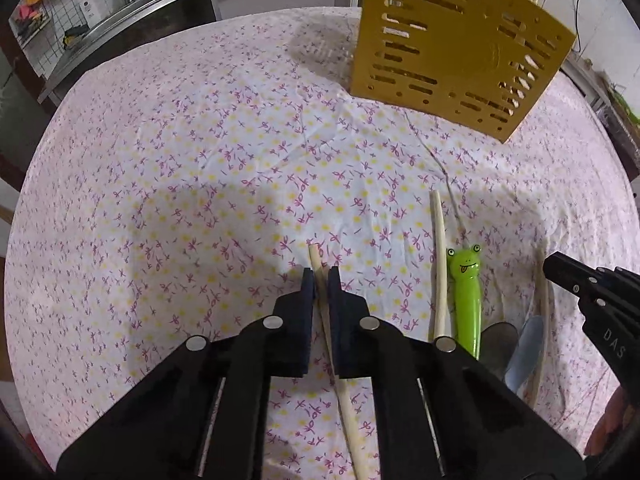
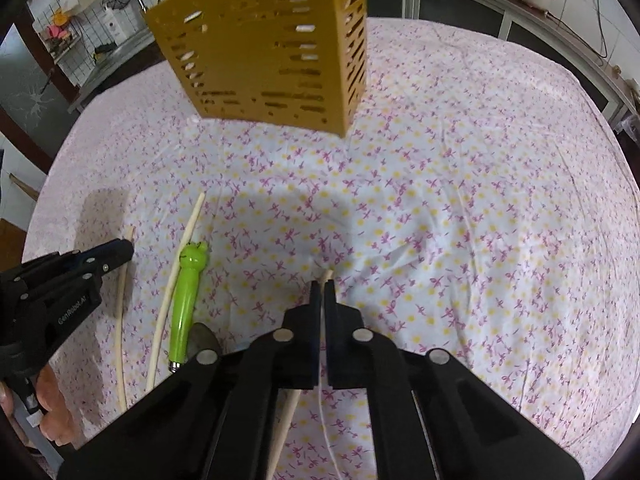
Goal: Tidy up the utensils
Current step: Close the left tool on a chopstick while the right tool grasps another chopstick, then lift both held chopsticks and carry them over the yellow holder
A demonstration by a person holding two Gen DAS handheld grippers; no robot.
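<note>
While both grippers pinch one chopstick each, left gripper (image 1: 321, 276) on chopstick (image 1: 316, 260), right gripper (image 2: 323, 286) on another (image 2: 328, 275), low over the floral tablecloth (image 1: 180, 168): light, stiff, slick; grip mid-shaft. Right wrist view shows the frog-handled utensil's (image 2: 185, 300) metal end; left shows a spoon bowl (image 1: 524, 352). Yellow slotted holder (image 1: 452, 40) stands beyond.
</note>
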